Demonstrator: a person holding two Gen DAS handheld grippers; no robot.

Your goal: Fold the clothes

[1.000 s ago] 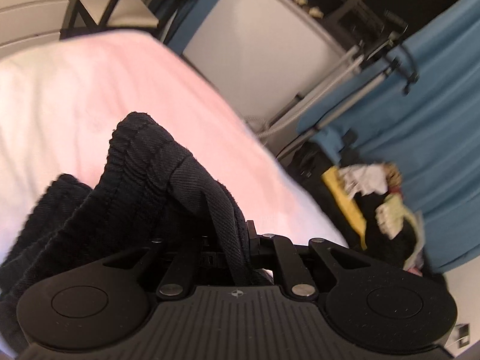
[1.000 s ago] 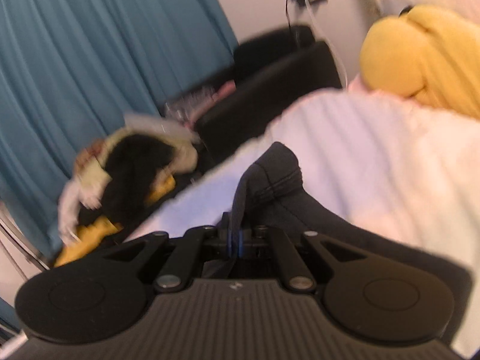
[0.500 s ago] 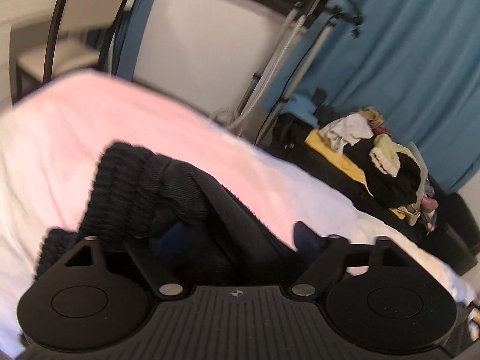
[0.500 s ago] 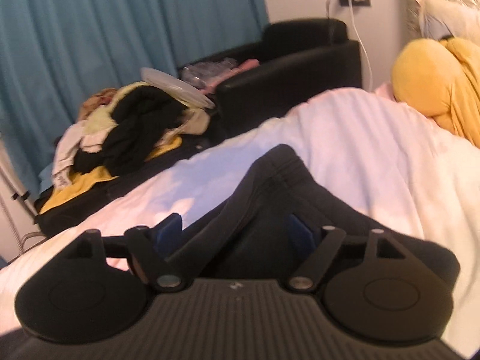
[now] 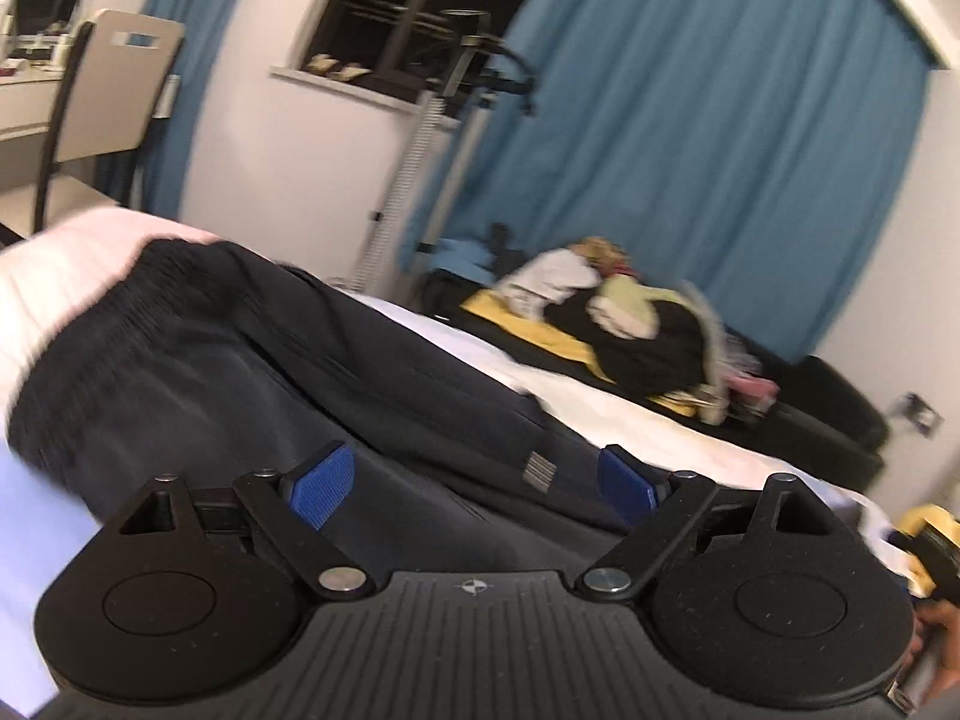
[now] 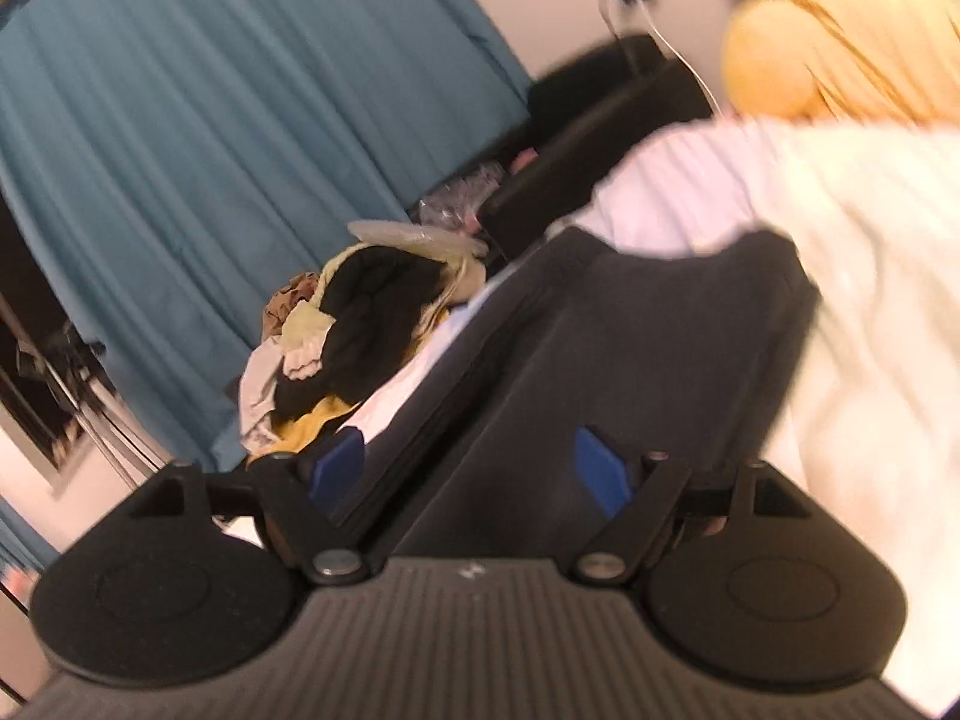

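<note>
Surface: a bed [image 5: 630, 414] under a white-to-pale-pink cover, filling the near ground of both wrist views.
Task garment: dark trousers [image 5: 252, 372] lie spread flat across the bed, ribbed waistband at the far left in the left wrist view; in the right wrist view the same trousers [image 6: 648, 348] run away from the camera to a square far edge.
Left gripper [image 5: 474, 480]: blue pads spread wide and opening further, the trousers lying below and between them, not pinched.
Right gripper [image 6: 474, 468]: blue pads wide apart, dark cloth beneath them, nothing clamped.
Far side of bed: a heap of mixed clothes [image 5: 624, 324], black, yellow and pale, piled beyond the bed's far edge.
Curtains: blue curtain [image 5: 690, 150] hangs behind the heap; it shows teal in the right wrist view [image 6: 210, 120].
Window: dark pane [image 5: 390, 6] with small items on its sill.
Left of room: a chair [image 5: 114, 90] at a pale desk.
Right of room: a black armchair [image 6: 606, 138], and a yellow pillow [image 6: 828, 54] at the far right, blurred.
Person: a hand [image 5: 936, 642] at the lower right edge.
</note>
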